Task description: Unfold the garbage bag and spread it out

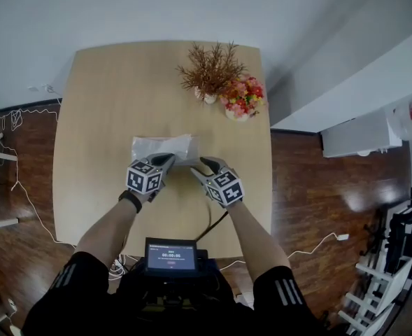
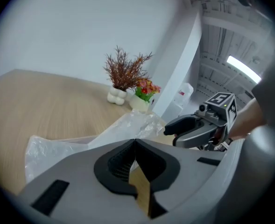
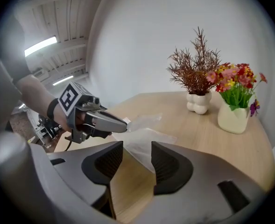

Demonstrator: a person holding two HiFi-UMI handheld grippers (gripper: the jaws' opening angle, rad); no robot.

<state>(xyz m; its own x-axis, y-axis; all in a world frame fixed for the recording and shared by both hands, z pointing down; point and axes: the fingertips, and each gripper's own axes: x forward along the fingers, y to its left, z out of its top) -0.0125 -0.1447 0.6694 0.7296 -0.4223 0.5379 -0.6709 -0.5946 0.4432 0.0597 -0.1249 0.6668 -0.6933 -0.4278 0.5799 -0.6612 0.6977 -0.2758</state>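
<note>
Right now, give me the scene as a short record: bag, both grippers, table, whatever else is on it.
bag: clear plastic, mostly folded flat, mid-table
left gripper: jaws shut, pinching the bag's near edge
right gripper: jaws apart, bag corner ahead between them, not gripped
table: light wood
other items: dried plant in a white pot and flowers in a cream vase, far right of the table, apart from the bag
task state: bag not yet spread

translucent garbage bag (image 1: 162, 148), folded flat, slightly rumpled, lying mid table (image 1: 94, 117)
</note>
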